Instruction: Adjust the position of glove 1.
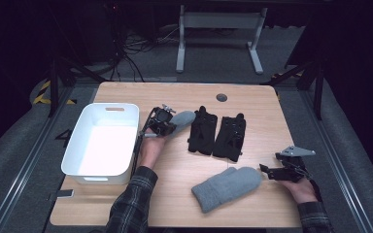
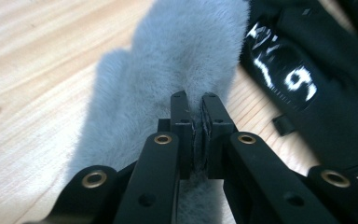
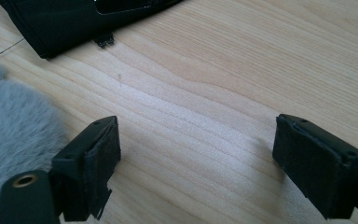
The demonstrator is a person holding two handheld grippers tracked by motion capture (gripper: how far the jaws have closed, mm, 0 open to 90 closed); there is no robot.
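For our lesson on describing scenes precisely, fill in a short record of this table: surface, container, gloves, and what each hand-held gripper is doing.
surface: light wooden table
container: white rectangular plastic bin, at the table's left side
gloves: pair of black fabric gloves side by side at centre; one grey fluffy mitten lying near the front edge; a second grey fluffy mitten beside the bin
left gripper: jaws pinched shut on the second grey fluffy mitten
right gripper: jaws wide apart over bare wood, just right of the front mitten, holding nothing

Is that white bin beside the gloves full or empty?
Empty. In the high view, the white bin shows a bare white floor, and both grey mittens and both black gloves lie outside it on the table.
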